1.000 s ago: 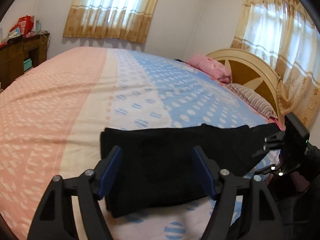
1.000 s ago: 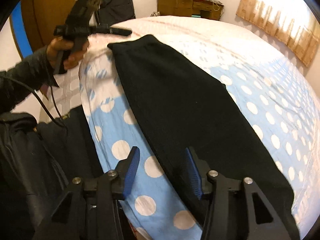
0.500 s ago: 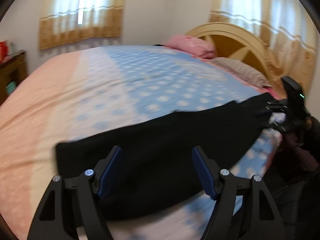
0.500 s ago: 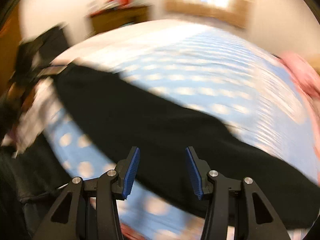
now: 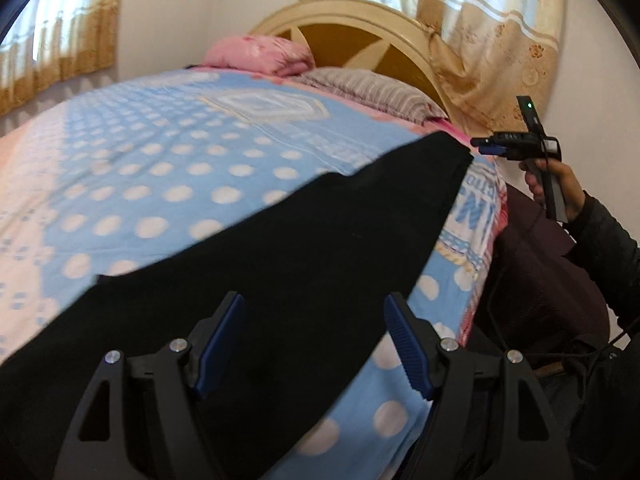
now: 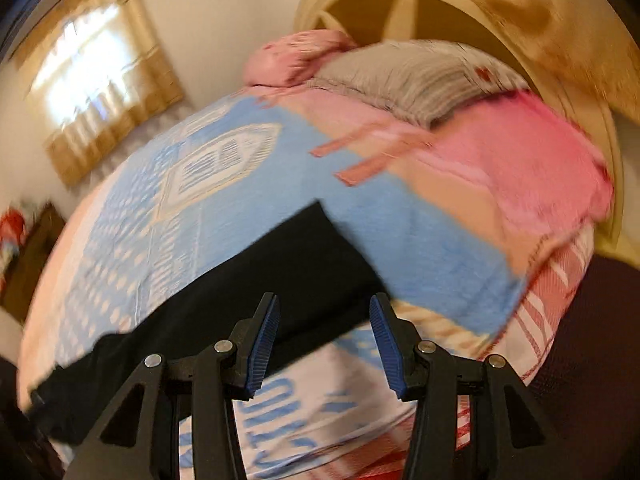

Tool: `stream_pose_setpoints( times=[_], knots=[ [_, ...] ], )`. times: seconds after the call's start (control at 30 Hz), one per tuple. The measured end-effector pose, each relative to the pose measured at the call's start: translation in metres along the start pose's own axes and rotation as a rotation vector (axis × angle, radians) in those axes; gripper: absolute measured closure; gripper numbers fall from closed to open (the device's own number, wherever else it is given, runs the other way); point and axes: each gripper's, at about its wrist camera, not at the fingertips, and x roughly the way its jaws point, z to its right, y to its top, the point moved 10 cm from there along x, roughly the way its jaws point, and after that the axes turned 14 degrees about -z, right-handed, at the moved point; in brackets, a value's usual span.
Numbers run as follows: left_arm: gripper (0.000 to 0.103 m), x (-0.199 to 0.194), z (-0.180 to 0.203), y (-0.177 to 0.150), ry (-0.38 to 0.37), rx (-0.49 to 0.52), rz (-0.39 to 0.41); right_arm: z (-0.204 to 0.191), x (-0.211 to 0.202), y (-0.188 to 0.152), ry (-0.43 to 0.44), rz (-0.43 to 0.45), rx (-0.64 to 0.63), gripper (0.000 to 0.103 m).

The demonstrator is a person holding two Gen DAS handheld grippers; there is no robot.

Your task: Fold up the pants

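black pants (image 5: 288, 264) lay stretched flat along the near edge of a bed, on a blue bedspread (image 5: 168, 168) dotted with white, their long run reaching from the lower left of the left wrist view up toward the headboard (image 5: 360, 20). the left gripper (image 5: 314, 344) hung over the middle of the garment with its blue-padded fingers (image 5: 218, 344) spread wide and nothing between them; whether the pads touched the cloth could not be told. at the far end of the pants, the right gripper (image 5: 486, 146) sat just beside the corner of the fabric, held in the person's right hand (image 5: 556, 184), a small green light showing on its upright part. from that distance its jaws could not be read, but the right wrist view, blurred, showed the right gripper (image 6: 324, 334) with its fingers apart and holding nothing, poised above the end of the black pants (image 6: 248, 304), where the cloth met a printed white panel of the bedspread (image 6: 400, 220).

a pink pillow (image 5: 260, 54) and a striped grey pillow (image 5: 372, 88) rested against the cream, arched headboard. beige patterned curtains (image 5: 500, 36) hung behind it, and a second curtained window (image 5: 52, 52) glowed at the left. in the right wrist view a dark wooden cabinet (image 6: 28, 256) stood at the far left edge beyond the bed.
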Motion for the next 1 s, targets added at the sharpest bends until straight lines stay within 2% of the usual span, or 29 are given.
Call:
stream_pose_setpoints(
  times=[0.13, 0.3, 0.43, 0.53, 0.63, 0.73, 0.83, 0.9, 0.97, 1.0],
  knots=[
    [0.029, 0.011, 0.013, 0.001, -0.061, -0.009, -0.016, 0.012, 0.008, 0.006, 0.041, -0.006, 0.056, 0.054],
    [0.03, 0.022, 0.034, 0.009, -0.081, 0.029, -0.029, 0.015, 0.021, 0.013, 0.059, -0.004, 0.084, 0.054],
    [0.037, 0.027, 0.046, 0.012, -0.071, 0.074, -0.039, 0.014, 0.016, 0.014, 0.039, 0.018, 0.07, 0.055],
    [0.037, 0.031, 0.053, 0.012, -0.071, 0.1, -0.052, 0.017, 0.007, 0.014, 0.016, 0.041, 0.069, 0.055],
    [0.037, 0.039, 0.061, 0.009, -0.065, 0.136, -0.077, 0.015, 0.0, 0.012, 0.042, 0.049, 0.068, 0.056],
    [0.037, 0.05, 0.064, 0.009, -0.054, 0.155, -0.107, 0.007, 0.001, 0.01, 0.083, 0.032, 0.057, 0.061],
    [0.037, 0.064, 0.062, 0.012, -0.004, 0.168, -0.132, 0.002, 0.01, 0.011, 0.122, 0.007, 0.067, 0.064],
    [0.045, 0.072, 0.061, 0.011, 0.033, 0.189, -0.155, 0.004, 0.014, 0.012, 0.103, 0.005, 0.073, 0.065],
    [0.052, 0.077, 0.06, 0.009, 0.055, 0.199, -0.17, 0.007, 0.02, 0.013, 0.089, 0.0, 0.084, 0.075],
    [0.057, 0.078, 0.059, 0.009, 0.065, 0.202, -0.172, 0.009, 0.023, 0.013, 0.084, -0.006, 0.089, 0.076]
  ],
)
